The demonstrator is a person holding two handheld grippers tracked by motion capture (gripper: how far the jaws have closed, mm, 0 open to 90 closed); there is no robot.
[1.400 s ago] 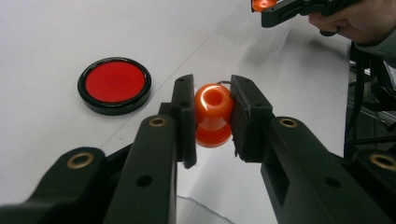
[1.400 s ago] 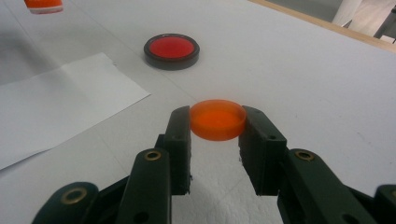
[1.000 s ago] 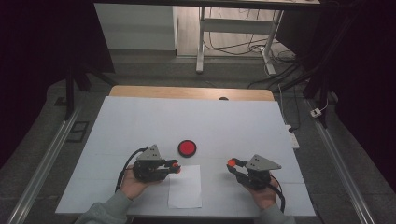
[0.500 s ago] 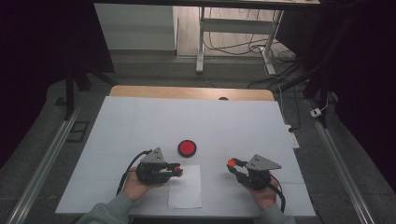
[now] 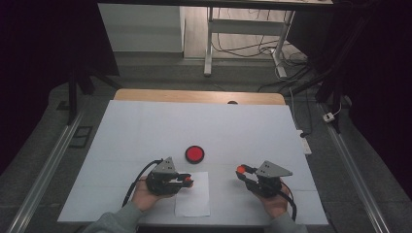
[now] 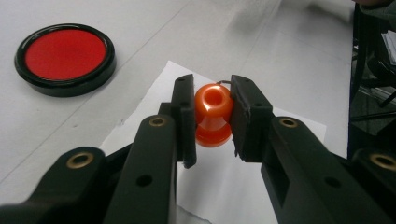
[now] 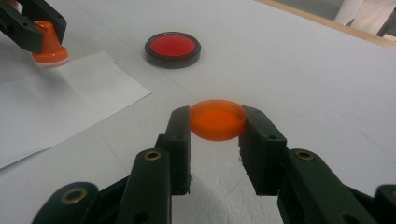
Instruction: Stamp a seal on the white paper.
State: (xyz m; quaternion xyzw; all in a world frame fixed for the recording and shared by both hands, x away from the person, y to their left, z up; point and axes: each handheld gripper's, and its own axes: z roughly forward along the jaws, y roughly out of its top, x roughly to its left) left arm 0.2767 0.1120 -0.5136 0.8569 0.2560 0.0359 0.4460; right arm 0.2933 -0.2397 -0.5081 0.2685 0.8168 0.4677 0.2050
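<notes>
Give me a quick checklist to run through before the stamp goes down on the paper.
1. Left gripper closed on the orange stamp: ok.
2. Stamp base over the white paper: ok, near its upper left corner.
3. Stamp face inked: cannot tell, the face points down.
4. Right gripper closed on the orange stamp cap, away from the paper: ok.
5. Red ink pad open and beyond the paper: ok.
6. Paper lying flat on the white table: ok; nothing holds it down.
</notes>
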